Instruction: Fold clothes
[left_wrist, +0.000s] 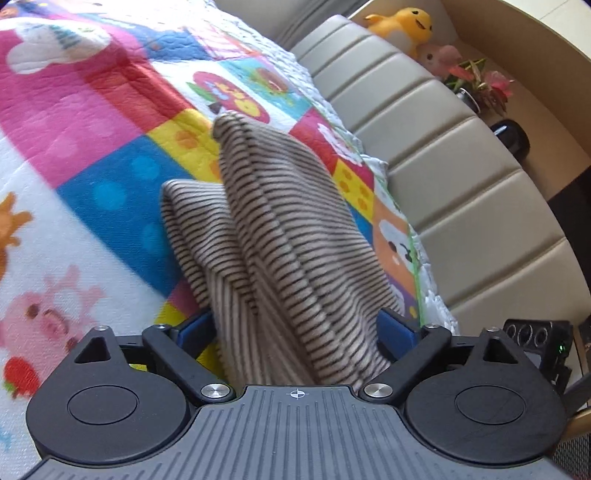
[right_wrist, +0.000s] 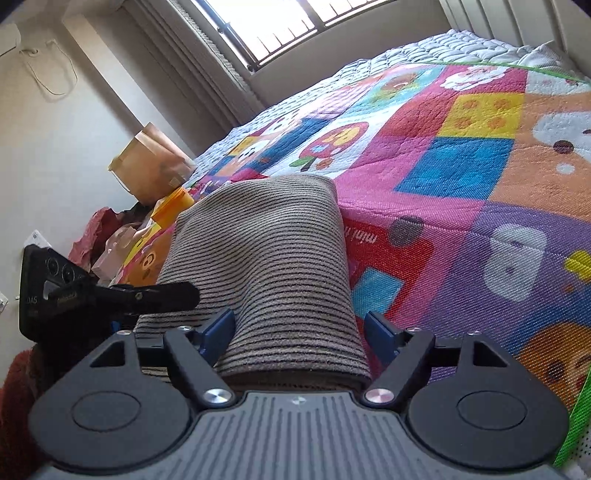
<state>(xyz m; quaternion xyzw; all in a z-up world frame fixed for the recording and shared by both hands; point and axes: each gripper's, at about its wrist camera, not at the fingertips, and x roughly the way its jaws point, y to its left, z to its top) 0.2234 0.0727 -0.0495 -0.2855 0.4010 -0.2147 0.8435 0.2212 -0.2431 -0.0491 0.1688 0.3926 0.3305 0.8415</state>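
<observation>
The striped top (left_wrist: 280, 236) hangs over the bed (left_wrist: 74, 147), near its headboard edge. Left gripper (left_wrist: 295, 332) and right gripper (right_wrist: 299, 332) fingers each pinch its cloth.

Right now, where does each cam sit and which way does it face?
Left wrist: on the left gripper, facing along its fingers over the striped garment toward the padded headboard; blue pads, linkages show.
Right wrist: on the right gripper, facing across the patchwork quilt toward the window; its own pads show, the left gripper at left.
Shared: garment between the fingers, quilt.
</observation>
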